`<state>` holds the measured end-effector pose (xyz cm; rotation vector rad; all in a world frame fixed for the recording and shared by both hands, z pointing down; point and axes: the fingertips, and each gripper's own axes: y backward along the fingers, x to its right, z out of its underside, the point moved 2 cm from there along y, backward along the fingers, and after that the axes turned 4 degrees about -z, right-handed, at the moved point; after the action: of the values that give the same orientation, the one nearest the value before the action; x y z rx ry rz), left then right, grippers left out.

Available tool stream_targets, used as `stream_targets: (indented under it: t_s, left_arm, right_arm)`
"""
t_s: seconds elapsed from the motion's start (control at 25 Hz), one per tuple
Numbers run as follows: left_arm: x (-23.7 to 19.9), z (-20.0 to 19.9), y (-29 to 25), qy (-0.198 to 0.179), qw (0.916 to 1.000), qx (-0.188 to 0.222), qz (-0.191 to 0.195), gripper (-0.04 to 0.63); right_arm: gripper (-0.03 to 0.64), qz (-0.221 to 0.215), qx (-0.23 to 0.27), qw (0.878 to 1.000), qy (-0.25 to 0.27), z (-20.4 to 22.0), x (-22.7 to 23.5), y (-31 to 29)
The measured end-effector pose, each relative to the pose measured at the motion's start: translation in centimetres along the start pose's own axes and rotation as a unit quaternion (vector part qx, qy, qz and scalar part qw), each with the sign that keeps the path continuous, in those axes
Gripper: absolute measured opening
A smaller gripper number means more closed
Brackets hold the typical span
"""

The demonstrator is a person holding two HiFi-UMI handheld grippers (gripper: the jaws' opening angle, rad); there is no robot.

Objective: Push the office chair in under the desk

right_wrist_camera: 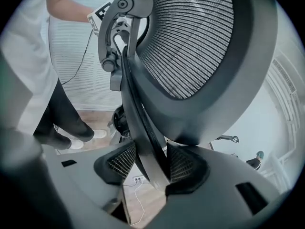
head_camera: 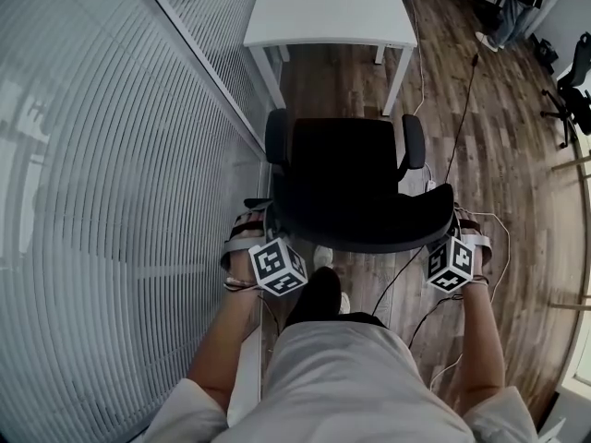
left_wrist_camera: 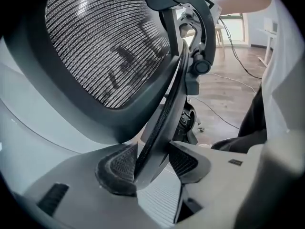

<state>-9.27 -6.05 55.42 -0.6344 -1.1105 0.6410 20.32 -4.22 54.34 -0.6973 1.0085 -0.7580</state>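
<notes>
A black office chair stands on the wood floor with its seat facing a white desk a little way ahead. I stand behind it. My left gripper is shut on the left edge of the mesh backrest, whose dark rim runs between the pads. On the right edge of the backrest, my right gripper is shut the same way, and the rim sits pinched between its pads.
A glass wall with blinds runs close along the left of chair and desk. Cables trail over the floor on the right. Another chair and a person's legs are at the far right. My shoe is under the backrest.
</notes>
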Motion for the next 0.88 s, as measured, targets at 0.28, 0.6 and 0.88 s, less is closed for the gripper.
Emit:
stream_targets:
  t_s: [0.28,0.6,0.88]
  left_arm:
    - [-2.4,0.9,-1.9,0.002,1.0000,-0.001,0.000,0.221]
    - [-5.8,1.1,-4.1,-0.020,0.9998,0.005,0.003,0.219]
    - [-8.0,0.8,-5.9,-0.025,0.9997,0.008,-0.003,0.219]
  right_arm:
    - [0.218,-0.005,-0.003,1.000,0.003,-1.5,2.1,-2.3]
    - [0.215,-0.005,-0.020,1.000,-0.013,-3.1,4.5,-4.0]
    - [0.215,0.001,-0.022,1.000,-0.016,-3.6,6.7,-5.6]
